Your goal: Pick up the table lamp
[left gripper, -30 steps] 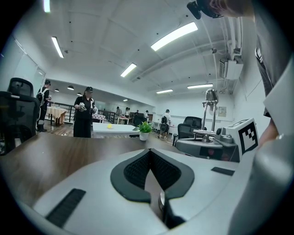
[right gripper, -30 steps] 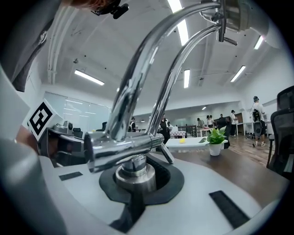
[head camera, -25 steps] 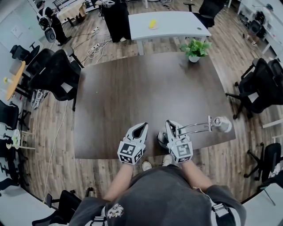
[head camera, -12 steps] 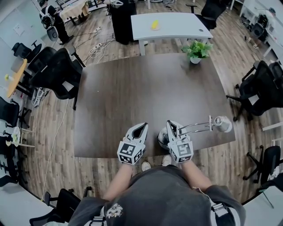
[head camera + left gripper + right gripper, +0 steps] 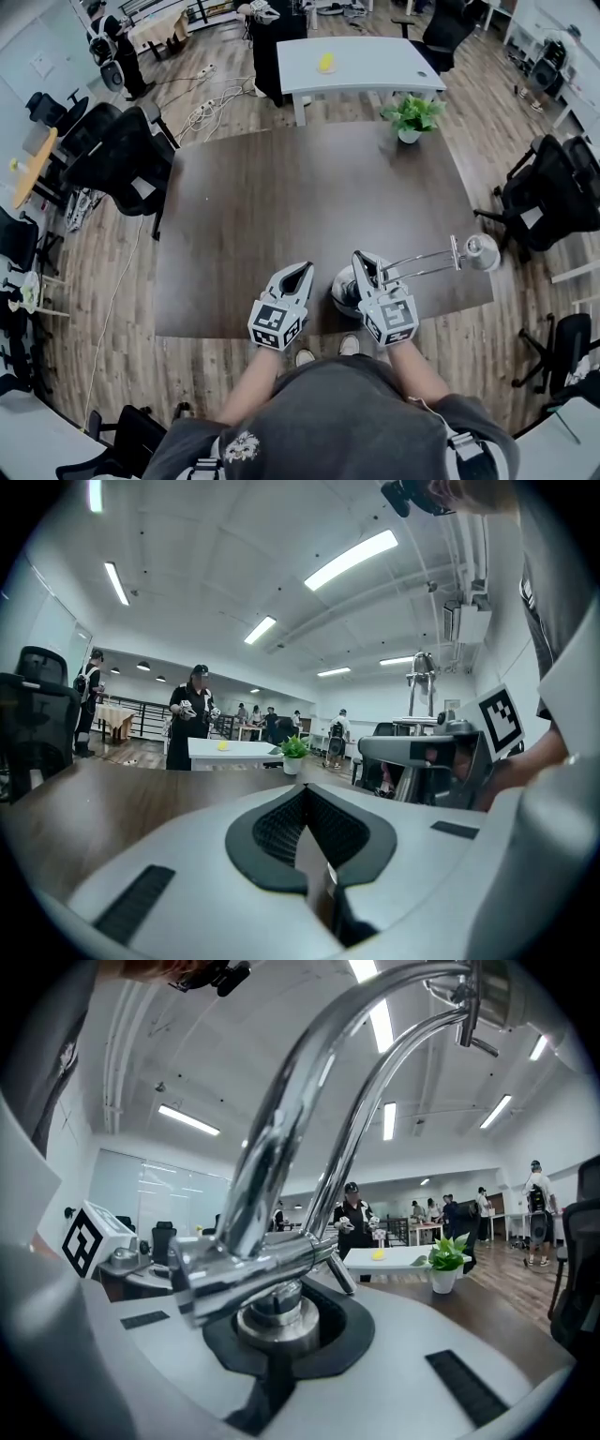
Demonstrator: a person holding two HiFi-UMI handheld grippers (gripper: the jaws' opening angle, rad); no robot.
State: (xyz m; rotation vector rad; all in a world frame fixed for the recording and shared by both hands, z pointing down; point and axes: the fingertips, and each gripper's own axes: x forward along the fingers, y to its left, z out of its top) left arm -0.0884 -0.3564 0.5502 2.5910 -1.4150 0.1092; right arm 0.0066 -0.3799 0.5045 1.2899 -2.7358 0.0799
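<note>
The table lamp (image 5: 427, 263) is chrome, with a round base (image 5: 343, 292) near the dark table's (image 5: 281, 197) front edge. Its double arm reaches right to the lamp head (image 5: 481, 251). My right gripper (image 5: 362, 260) is shut on the lamp's lower stem (image 5: 277, 1309). In the right gripper view the arms (image 5: 309, 1119) rise up and to the right. My left gripper (image 5: 299, 270) hovers just left of the base, shut with nothing in it (image 5: 309, 822). In the left gripper view the lamp (image 5: 423, 679) stands at the right.
A potted plant (image 5: 411, 112) stands at the table's far right. A white table (image 5: 361, 58) with a yellow object lies beyond. Office chairs flank the left (image 5: 117, 155) and right (image 5: 544, 192) sides. People stand far off.
My right gripper has risen with the lamp in it. The lamp head sits higher and further right in the head view. The left gripper has stayed put.
</note>
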